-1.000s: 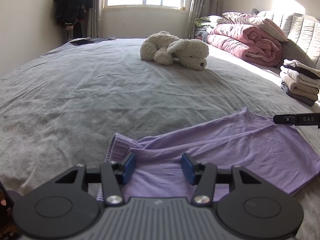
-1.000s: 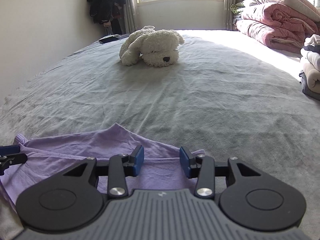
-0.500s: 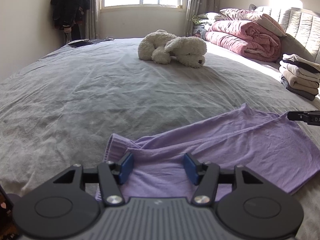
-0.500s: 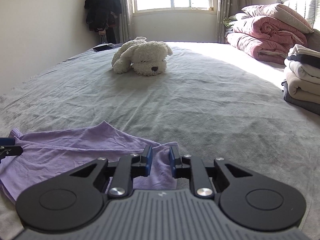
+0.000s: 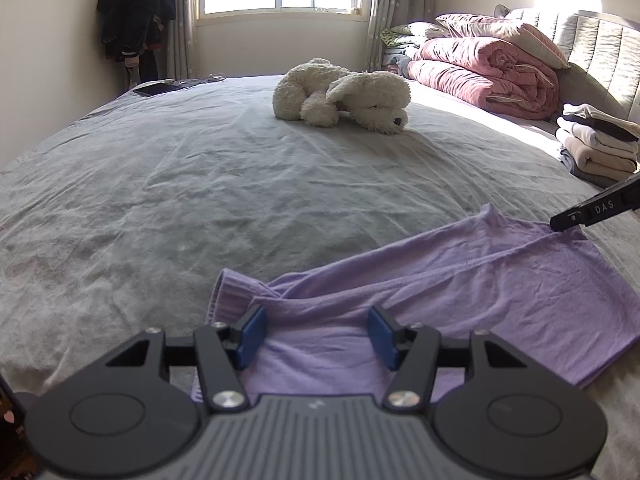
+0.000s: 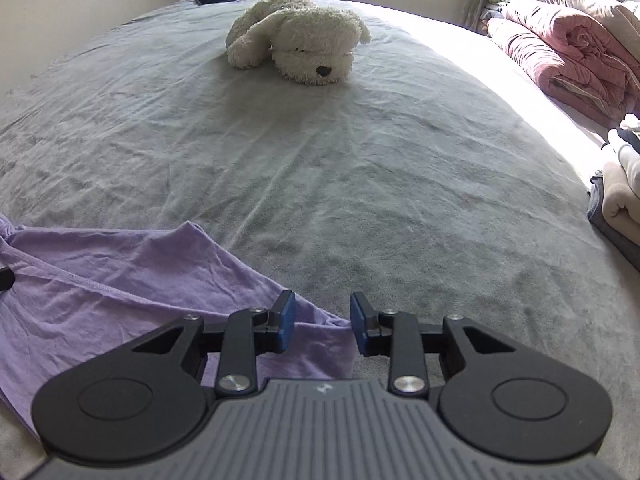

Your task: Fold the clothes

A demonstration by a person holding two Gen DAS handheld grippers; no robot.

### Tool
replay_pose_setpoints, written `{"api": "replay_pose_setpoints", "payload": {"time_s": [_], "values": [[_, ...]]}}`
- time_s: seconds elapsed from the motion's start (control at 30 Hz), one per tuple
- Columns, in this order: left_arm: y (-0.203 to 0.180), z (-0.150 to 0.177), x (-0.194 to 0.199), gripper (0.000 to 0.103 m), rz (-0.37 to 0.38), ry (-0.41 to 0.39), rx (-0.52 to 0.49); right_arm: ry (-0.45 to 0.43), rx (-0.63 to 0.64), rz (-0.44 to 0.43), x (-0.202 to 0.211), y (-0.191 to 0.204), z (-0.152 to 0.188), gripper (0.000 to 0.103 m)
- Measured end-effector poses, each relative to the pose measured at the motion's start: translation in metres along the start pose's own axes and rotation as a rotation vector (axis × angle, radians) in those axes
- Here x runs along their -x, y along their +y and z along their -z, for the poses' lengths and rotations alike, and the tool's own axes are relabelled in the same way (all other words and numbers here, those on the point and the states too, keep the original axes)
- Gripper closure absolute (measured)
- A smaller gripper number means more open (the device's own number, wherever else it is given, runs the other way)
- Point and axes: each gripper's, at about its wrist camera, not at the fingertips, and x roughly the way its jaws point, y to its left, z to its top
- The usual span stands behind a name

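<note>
A purple garment (image 5: 480, 280) lies flat, partly folded, on the grey bed sheet (image 5: 200, 184) near the front edge. My left gripper (image 5: 316, 336) stands open over its left end beside the ribbed cuff, the blue pads wide apart and clear of the cloth. In the right wrist view my right gripper (image 6: 323, 326) hovers over the garment's (image 6: 100, 288) right corner; its jaws are opening, and the cloth lies below them untouched by the pads. One black finger of the right gripper (image 5: 592, 212) shows at the garment's far right edge.
A white plush dog (image 5: 340, 96) lies mid-bed. A rolled pink quilt (image 5: 488, 76) and pillows sit by the headboard. A stack of folded clothes (image 5: 596, 144) rests at the right edge. A dark tablet (image 5: 154, 88) lies far left; dark clothes (image 5: 132, 12) hang in the corner.
The right gripper's jaws narrowed over the garment corner, then widened again; that gripper shifted sideways and tipped further down. The left gripper and the garment stayed put.
</note>
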Motion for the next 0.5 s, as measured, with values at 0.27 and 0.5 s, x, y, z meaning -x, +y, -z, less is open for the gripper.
{"api": "replay_pose_setpoints", "payload": {"time_s": [0.27,0.5], "values": [[-0.003,0.002,-0.001,0.044,-0.008,-0.004,-0.023,-0.008,-0.011,0.127,-0.009,-0.013,0.008,0.083],[-0.002,0.001,0.006,0.044,-0.008,-0.029,0.003,-0.123,-0.086,0.085,0.014,-0.029,0.016,0.083]]}}
